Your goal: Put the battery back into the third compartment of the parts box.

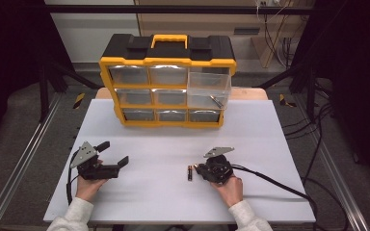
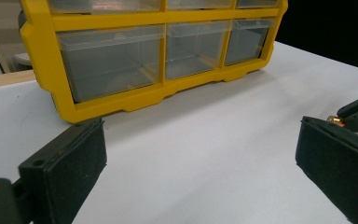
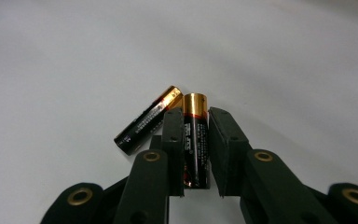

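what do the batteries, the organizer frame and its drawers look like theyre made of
Battery clamped in the right hand-held gripper, and loose battery beside it: glossy black wrap with a shiny copper-gold band, likely printed film over metal. Organizer frame: opaque yellow and black moulded plastic, with a slight sheen. Drawers: clear, slightly cloudy plastic; you can see through the walls.

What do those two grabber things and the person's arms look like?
Both are black. The left gripper has two chunky flat black pads and a grey three-cornered plate on top. The right gripper has a plate too, and slim black jaws with round brass-coloured rivets. A black cable trails from the right gripper across the white table. The sleeves are white.
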{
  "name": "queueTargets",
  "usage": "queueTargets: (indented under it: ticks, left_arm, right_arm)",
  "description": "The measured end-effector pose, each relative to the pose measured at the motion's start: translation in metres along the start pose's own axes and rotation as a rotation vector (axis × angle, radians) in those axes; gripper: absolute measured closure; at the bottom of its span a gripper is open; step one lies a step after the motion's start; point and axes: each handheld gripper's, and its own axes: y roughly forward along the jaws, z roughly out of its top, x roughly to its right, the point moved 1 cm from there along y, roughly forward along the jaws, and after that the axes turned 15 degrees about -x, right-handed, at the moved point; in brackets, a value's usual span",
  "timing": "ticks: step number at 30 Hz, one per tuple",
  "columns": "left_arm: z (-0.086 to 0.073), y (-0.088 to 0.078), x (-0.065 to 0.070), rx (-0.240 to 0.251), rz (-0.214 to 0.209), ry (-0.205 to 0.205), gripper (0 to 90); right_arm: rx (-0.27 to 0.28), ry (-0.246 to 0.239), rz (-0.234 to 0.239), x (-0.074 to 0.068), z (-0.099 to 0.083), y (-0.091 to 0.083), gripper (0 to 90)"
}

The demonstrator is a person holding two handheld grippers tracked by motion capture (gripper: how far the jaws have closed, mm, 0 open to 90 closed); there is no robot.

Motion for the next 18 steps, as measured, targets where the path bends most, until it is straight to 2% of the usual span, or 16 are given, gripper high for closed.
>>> queueTargets:
  ticks: [18]
  left_arm:
    - [0.0,0.0,0.0,0.002,0.001,0.001,1.4]
  right_arm:
    - [0.108,-0.019,-0.004,0.006,0.005,-0.043,77.2]
